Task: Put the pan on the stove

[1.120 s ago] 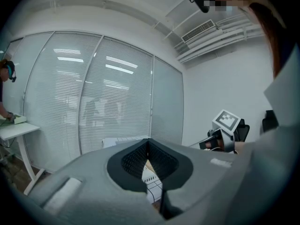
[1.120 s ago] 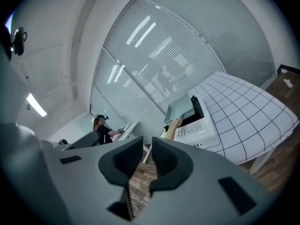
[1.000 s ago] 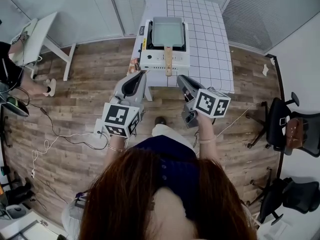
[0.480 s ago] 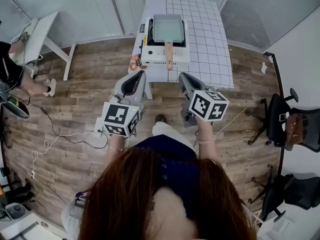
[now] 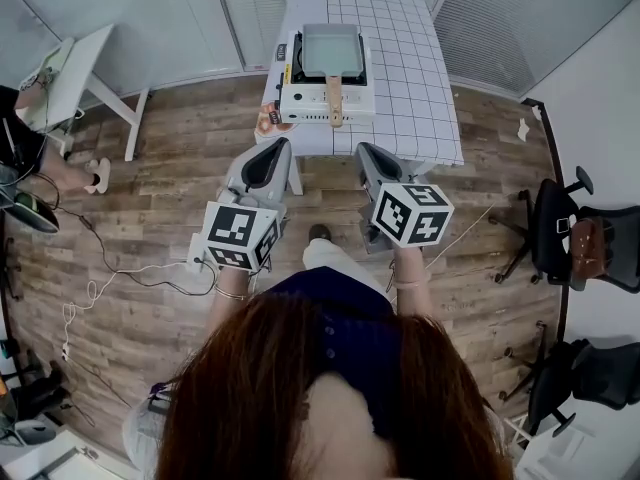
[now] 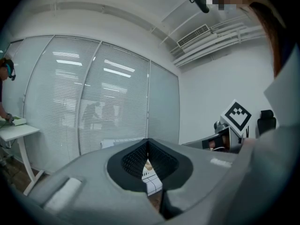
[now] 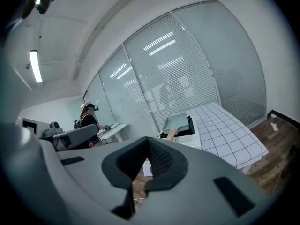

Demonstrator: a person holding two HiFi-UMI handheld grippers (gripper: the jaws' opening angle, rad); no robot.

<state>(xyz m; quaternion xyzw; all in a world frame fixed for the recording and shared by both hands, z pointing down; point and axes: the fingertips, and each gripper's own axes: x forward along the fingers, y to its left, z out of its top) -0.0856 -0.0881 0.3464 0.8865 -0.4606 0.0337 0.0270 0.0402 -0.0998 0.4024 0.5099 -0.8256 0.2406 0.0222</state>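
Seen from above, a person stands on a wood floor, a step back from a white tiled table at the far side of the room. On the left part of the table sits a small white stove. The pale rectangular pan rests squarely on it, with its wooden handle pointing toward the person. The pan has not shifted over the last second, but both hands have drawn back toward the near side, so the table now lies a little farther off. The left gripper is held level, its jaws pressed together with nothing between them. The right gripper has just been closing — its jaws now meet, also empty, well apart from the handle. With the pan seated on the stove and both tools withdrawn, the task looks complete — nothing seems left to place.
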